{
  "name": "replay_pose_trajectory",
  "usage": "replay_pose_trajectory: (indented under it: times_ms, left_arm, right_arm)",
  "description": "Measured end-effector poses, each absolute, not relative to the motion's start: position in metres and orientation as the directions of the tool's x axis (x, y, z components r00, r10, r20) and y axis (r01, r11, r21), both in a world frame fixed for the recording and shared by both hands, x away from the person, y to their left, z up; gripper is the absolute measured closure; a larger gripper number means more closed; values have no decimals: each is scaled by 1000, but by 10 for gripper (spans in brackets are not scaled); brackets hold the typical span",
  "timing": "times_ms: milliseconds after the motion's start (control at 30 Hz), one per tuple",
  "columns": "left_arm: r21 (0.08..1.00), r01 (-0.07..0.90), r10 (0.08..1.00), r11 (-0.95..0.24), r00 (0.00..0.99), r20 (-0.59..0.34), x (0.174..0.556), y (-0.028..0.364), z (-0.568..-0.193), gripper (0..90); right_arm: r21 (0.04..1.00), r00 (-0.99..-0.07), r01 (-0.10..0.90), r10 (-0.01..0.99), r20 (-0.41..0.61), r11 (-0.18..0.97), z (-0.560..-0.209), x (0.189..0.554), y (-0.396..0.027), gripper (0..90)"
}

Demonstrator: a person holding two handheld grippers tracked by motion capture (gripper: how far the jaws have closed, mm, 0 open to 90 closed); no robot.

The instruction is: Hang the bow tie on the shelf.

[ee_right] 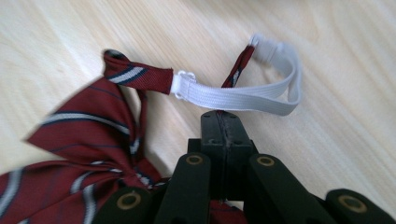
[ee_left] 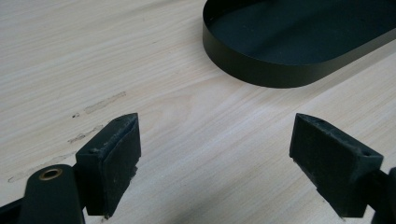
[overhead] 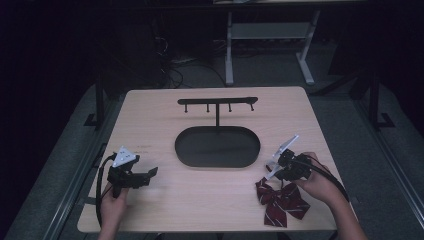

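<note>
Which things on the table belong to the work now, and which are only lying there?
In use:
- bow tie, its white elastic strap pinched in the right gripper
- hook stand with oval tray, probably the destination

Idle:
- left gripper, open over bare table

A dim lab or test room: a bare wooden table (overhead: 165,200) fills the middle, a white-legged desk frame (overhead: 270,45) and loose cables (overhead: 172,62) sit on grey floor (overhead: 65,165) along the top.
</note>
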State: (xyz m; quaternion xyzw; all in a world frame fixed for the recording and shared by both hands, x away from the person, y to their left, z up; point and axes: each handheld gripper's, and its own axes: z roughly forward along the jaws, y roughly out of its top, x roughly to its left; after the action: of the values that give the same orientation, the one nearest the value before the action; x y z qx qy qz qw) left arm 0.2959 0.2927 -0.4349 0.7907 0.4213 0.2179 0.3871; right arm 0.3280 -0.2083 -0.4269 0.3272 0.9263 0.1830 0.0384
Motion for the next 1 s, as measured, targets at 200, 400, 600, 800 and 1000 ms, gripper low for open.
replay_pose_trajectory:
  times_ms: [200, 400, 600, 800, 1000]
  left_arm:
    - [795, 500, 835, -344, 549, 16, 296, 292, -435, 163]
    - [798, 499, 837, -337, 547, 11, 296, 292, -435, 163]
    - [797, 500, 836, -340, 548, 13, 296, 292, -435, 163]
    - [801, 499, 839, -330, 544, 6, 295, 292, -435, 163]
    - [801, 499, 839, -330, 545, 6, 295, 291, -435, 163]
  right_arm:
    - [395, -796, 577, 601, 73, 715, -410, 325, -208, 894]
    - [426, -815, 552, 572, 93, 717, -393, 323, -205, 894]
    - [459, -835, 517, 543, 87, 722, -376, 322, -198, 894]
    - [489, -859, 478, 504, 88, 730, -361, 324, -188, 894]
    - [515, -877, 442, 475, 76, 735, -343, 329, -177, 895]
